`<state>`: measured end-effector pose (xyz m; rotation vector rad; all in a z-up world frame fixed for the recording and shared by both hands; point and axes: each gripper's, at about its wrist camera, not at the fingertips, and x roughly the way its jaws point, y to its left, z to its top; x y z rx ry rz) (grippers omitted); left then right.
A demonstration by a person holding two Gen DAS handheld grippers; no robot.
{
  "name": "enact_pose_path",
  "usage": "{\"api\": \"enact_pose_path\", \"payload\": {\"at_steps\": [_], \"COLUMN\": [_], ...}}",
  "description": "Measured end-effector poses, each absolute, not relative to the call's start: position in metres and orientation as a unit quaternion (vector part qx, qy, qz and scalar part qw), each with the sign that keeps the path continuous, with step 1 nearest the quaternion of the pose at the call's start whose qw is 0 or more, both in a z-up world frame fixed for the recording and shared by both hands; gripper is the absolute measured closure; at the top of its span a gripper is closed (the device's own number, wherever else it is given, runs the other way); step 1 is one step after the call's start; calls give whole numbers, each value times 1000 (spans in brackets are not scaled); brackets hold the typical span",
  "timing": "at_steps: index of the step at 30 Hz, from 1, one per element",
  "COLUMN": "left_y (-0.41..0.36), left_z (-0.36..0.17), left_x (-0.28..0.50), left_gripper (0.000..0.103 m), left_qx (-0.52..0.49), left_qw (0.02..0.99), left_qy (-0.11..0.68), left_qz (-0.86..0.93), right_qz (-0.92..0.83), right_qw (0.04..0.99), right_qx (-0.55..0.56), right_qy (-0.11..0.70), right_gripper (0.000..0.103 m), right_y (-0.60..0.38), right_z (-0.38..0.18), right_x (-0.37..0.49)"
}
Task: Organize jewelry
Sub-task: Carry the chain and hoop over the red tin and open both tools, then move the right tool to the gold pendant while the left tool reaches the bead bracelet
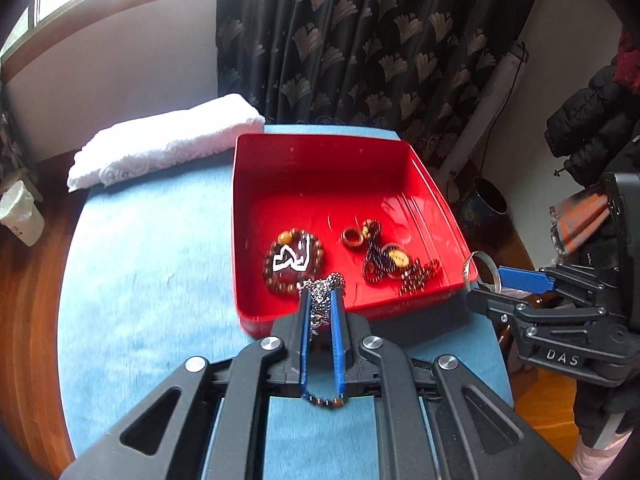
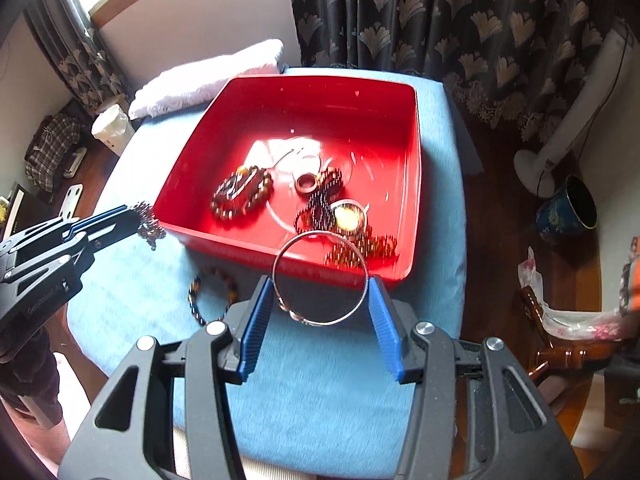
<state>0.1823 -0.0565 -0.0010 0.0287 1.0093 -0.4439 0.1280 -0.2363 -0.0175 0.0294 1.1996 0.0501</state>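
Holding the limp silver chain (image 1: 320,296) bunched in your tightly closed left gripper (image 1: 320,300) and the stiff, slippery bangle (image 2: 320,278) across its rim in your half-open right gripper (image 2: 322,294), you hover both near the red tray (image 2: 400,272).

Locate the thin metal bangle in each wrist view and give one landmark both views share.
Left wrist view: the metal bangle is at the right, edge-on, beyond the red tray's near right corner.
Right wrist view: the bangle is centre, a full hoop held between the right gripper's jaws.
Shared landmark: the red tray.
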Motion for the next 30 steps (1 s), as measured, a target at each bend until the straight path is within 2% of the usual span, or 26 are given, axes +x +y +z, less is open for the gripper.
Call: {"api": "enact_pose_path", "payload": {"at_steps": [13,15,16,19,23,24,28,29,30], "left_y": [-96,-98,-97,-95,-87,-85,-76,-73,-70], "left_z": [-41,-50,-54,-60,-54,-50,-34,-31,-27], "left_x": [253,260,263,266,260,258,244,240,236], "left_gripper": [93,93,93,81,76,71,51,47,39], "left_qx": [24,27,25,21,17,18,27,27,26], "left_qw": [831,826,824,821,828,833,851,853,855], "left_qy": [514,523,529,536,526,519,495,492,489], "left_qz": [-213,-208,-202,-194,-194,-192,-176,-173,-172], "right_qz": [41,37,33,27,20,19,10,10,12], "right_qw": [808,803,803,804,816,819,836,838,840], "right_qx": [21,17,18,22,24,26,24,24,26], "right_qy": [588,594,595,593,578,573,548,545,542], "right_gripper": [56,54,44,42,42,41,25,25,25], "right_y": [-238,-239,-240,-244,-251,-252,-257,-257,-257], "right_z": [-62,-72,-74,-77,-68,-65,-50,-46,-43], "right_x": [201,208,209,208,202,201,186,181,175]}}
